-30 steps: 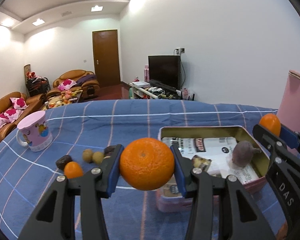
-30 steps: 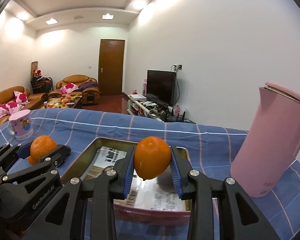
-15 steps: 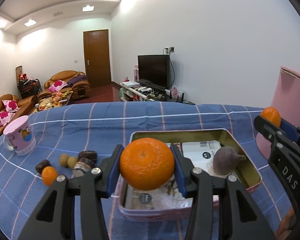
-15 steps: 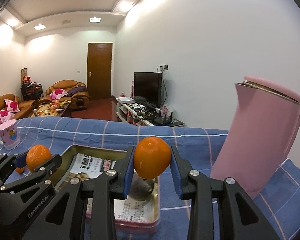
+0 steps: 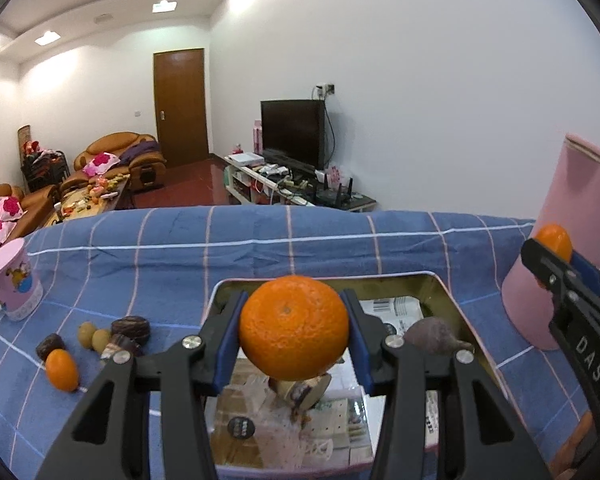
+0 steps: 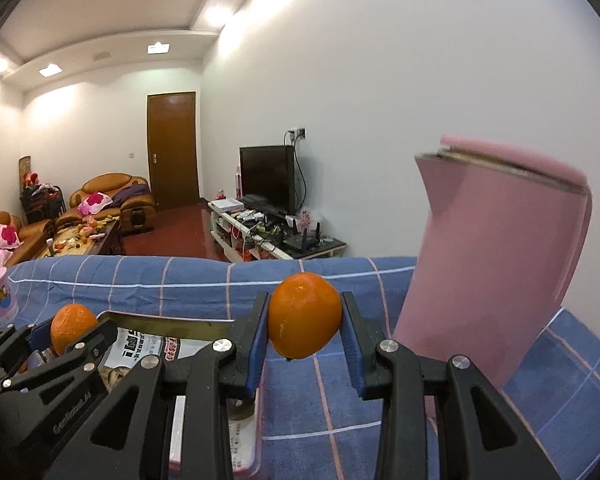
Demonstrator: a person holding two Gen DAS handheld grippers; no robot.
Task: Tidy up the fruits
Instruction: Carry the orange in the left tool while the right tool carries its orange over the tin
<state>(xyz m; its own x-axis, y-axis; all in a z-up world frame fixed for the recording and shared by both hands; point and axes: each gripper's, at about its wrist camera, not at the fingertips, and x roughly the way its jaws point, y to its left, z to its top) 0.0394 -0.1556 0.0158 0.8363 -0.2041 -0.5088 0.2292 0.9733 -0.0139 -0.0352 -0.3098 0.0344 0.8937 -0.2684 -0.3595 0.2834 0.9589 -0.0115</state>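
My left gripper [image 5: 294, 330] is shut on a large orange [image 5: 294, 326] and holds it above the open metal tin [image 5: 460, 312]. The tin is lined with printed paper and holds a purple-brown fruit [image 5: 430, 334] and a small brown item [image 5: 300, 390]. My right gripper [image 6: 305, 332] is shut on a smaller orange [image 6: 304, 320], above the blue cloth just right of the tin [image 6: 168, 326]. Each gripper shows in the other's view: the right one [image 5: 556, 256] and the left one [image 6: 74, 330].
A tall pink kettle [image 6: 496, 264] stands right of the tin, close to my right gripper. Left of the tin lie a small orange [image 5: 62, 370], two yellowish fruits [image 5: 93, 336] and several dark fruits [image 5: 130, 330]. A pink mug [image 5: 10, 280] stands far left.
My left gripper has carried its orange rightward until it is over the tin. My right gripper has swung right, off the tin and toward the pink kettle.
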